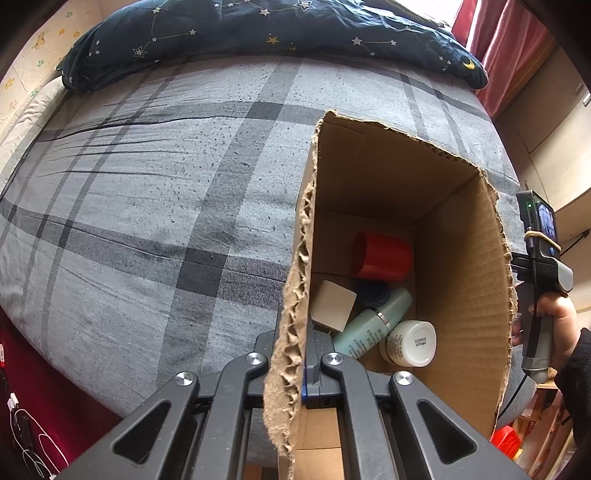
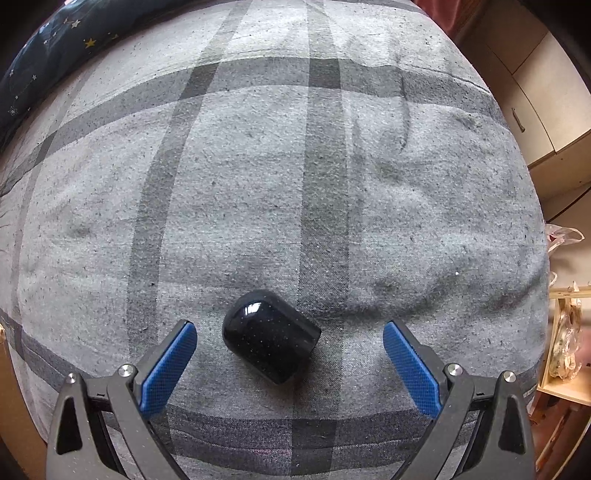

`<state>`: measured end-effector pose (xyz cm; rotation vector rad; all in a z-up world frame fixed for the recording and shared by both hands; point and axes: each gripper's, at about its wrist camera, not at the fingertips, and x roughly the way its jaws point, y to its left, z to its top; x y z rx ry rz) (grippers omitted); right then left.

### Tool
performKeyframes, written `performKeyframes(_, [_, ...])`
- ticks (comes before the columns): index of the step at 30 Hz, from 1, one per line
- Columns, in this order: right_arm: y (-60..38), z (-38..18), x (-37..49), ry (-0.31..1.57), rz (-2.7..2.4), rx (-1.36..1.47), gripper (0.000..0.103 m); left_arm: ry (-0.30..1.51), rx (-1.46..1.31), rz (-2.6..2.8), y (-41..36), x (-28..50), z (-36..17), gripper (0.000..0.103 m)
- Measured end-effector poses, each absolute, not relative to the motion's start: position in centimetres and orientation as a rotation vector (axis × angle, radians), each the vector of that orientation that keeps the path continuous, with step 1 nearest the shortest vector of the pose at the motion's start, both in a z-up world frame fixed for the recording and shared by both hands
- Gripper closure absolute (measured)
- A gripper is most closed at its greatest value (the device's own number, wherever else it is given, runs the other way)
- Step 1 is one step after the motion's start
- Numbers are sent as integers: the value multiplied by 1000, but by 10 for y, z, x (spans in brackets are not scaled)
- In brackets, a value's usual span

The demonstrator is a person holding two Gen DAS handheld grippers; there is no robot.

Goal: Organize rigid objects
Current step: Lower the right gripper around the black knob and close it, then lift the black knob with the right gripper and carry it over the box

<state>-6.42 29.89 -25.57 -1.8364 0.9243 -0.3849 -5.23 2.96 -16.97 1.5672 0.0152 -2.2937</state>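
Note:
My left gripper is shut on the torn near wall of a cardboard box that stands on the bed. Inside the box lie a red cup, a beige cube, a pale green bottle, a white jar and a dark blue lid. In the right wrist view, a glossy black rounded object lies on its side on the bedsheet. My right gripper is open, with its blue pads on either side of the black object and apart from it.
The bed has a grey plaid sheet. A dark blue star-print duvet lies at the far end. The right hand-held gripper shows beyond the box's right wall. Wooden cabinets and shelves stand right of the bed.

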Motion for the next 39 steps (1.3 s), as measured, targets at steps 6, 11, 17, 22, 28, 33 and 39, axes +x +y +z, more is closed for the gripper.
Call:
performKeyframes(6, [305, -256, -65, 899, -351, -1832, 5, 16, 1563, -2287, 28, -52, -169, 100])
performKeyframes(11, [305, -260, -67, 931, -338, -1837, 50, 18, 1557, -2281, 27, -51, -168, 101])
performKeyframes(17, [306, -267, -78, 913, -291, -1859, 50, 20, 1555, -2276, 27, -53, -169, 100])
performKeyframes(22, [309, -268, -81, 897, -287, -1851, 50, 21, 1550, -2271, 28, -53, -170, 100])
performKeyframes(28, [317, -264, -90, 886, -282, -1838, 50, 32, 1544, -2252, 27, -52, -169, 101])
performKeyframes(33, [334, -269, -100, 883, -263, -1839, 50, 37, 1537, -2247, 26, -52, -168, 100])
performKeyframes(39, [337, -271, -129, 876, -232, -1852, 50, 44, 1536, -2236, 26, -52, -166, 100])
